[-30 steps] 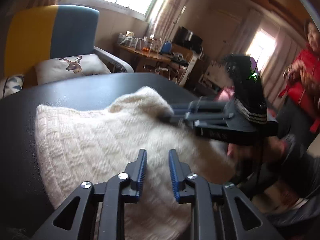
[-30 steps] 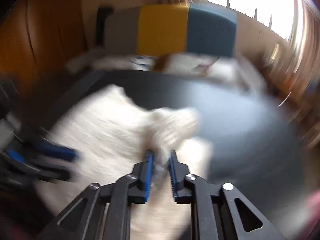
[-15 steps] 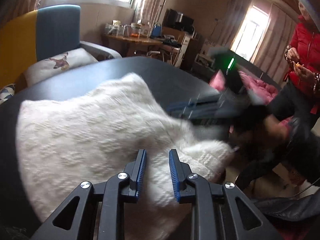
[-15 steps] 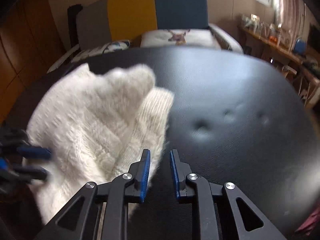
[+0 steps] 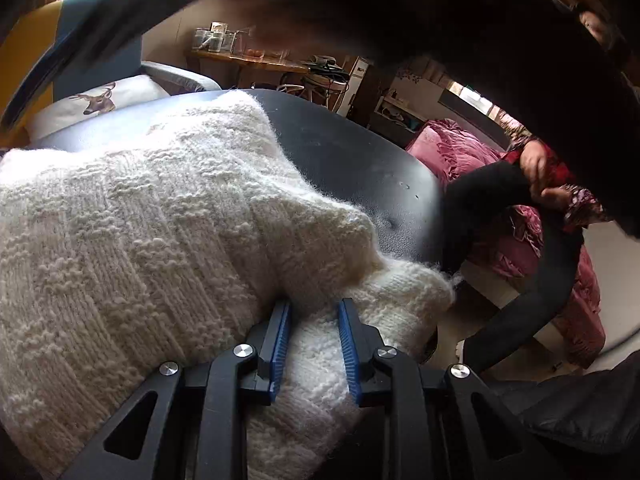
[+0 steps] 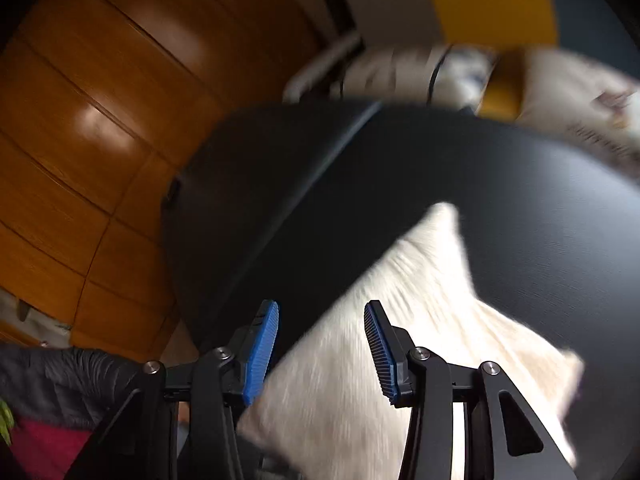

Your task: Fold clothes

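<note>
Left wrist view: left gripper (image 5: pixel 314 342) jaws parted, straddling a fold of the white knit sweater (image 5: pixel 160 232) lying on the black worktop (image 5: pixel 360 160). Right wrist view, blurred: right gripper (image 6: pixel 320 348) spread wide, empty, above the sweater's edge.

Cream sweater (image 5: pixel 152 220) (knitted) between left gripper (image 5: pixel 314 344) pads

Chunky cream knit sweater (image 5: pixel 132 216) lies on a matt black leather-look table (image 5: pixel 352 160), beside glossy wood panelling (image 6: pixel 80 100).
</note>
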Demonstrator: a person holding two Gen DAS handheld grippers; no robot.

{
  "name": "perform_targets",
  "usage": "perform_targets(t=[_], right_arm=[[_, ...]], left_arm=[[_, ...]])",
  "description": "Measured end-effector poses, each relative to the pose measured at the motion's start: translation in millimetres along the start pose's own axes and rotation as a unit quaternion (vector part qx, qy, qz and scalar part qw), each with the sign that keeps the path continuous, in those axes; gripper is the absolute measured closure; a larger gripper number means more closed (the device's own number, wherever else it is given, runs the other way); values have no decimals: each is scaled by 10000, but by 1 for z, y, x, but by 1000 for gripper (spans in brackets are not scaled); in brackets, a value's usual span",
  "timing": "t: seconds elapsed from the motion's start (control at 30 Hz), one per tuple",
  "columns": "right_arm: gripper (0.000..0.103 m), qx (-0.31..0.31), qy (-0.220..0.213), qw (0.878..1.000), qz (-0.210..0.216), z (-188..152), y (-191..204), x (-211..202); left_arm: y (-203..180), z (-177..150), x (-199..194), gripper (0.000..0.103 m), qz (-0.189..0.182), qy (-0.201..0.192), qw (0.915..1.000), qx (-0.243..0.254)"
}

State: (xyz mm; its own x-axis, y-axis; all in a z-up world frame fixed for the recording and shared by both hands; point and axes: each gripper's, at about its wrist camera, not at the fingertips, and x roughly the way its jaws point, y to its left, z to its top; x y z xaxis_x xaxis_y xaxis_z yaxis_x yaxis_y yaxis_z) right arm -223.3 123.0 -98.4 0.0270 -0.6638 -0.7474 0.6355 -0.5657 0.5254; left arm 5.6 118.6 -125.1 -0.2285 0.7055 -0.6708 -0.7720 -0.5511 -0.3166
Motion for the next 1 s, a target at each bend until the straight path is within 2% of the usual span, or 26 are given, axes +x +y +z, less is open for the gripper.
perform_targets(t=[0.07,0.13,0.17,0.2,0.23,0.33,0.4,0.47,0.5,0.53,0.57,0.6,0.7,0.73,0.8,0.83,0.9,1.0], right_arm=[[58,223,484,9979,-369,9,-24,44],[77,425,851,9918,-850,9,-49,81],[78,528,724,9930,-765,7,-53,78],[84,630,592,9940,-676,4,-57,73],[87,732,460,9945,-586,2,-61,69],[86,1036,62,9941,-315,-6,-73,57],[85,1060,-76,9939,-283,-7,-72,51],[80,1032,-217,9937,-381,-9,-65,40],[73,985,-301,9937,-441,-10,-61,33],[61,990,-498,9928,-457,-11,-57,21],[54,995,-696,9915,-471,-13,-53,9],[41,1043,-906,9894,-443,-6,-56,1],[29,1115,-1580,9809,-213,-31,-45,-50],[18,1175,-1801,9765,-121,-43,-42,-68],[5,1300,-2175,9673,-110,-76,-36,-96],[0,1362,-2361,9621,-105,-92,-32,-110],[0,1578,-2548,9540,-67,-121,-37,-128],[0,2108,-2678,9400,-142,-167,-50,-145]], left_arm=[[-4,-3,1,80,93,-24,9999,117],[-7,-6,0,80,165,-51,9997,153],[-7,-8,0,80,177,-69,9997,143],[-8,-10,-2,80,151,-100,9998,96],[-7,-11,-1,80,138,-123,9998,73],[-11,-12,-1,80,177,-160,9996,139],[-14,-11,-5,79,226,-202,9995,54],[-17,-8,-9,79,293,-232,9993,6],[-19,-8,-14,79,351,-253,9991,28],[-21,-8,-19,79,391,-277,9988,33],[-22,-10,-25,79,365,-306,9989,-25],[-24,-12,-30,79,339,-335,9988,-83],[-25,-18,-48,78,261,-416,9984,-279],[-23,-21,-55,77,193,-453,9980,-391],[-18,-30,-72,76,95,-548,9964,-634],[-12,-35,-80,75,84,-594,9951,-782],[-1,-47,-98,75,69,-702,9915,-1092],[30,-63,-131,74,84,-1066,9781,-1785]])
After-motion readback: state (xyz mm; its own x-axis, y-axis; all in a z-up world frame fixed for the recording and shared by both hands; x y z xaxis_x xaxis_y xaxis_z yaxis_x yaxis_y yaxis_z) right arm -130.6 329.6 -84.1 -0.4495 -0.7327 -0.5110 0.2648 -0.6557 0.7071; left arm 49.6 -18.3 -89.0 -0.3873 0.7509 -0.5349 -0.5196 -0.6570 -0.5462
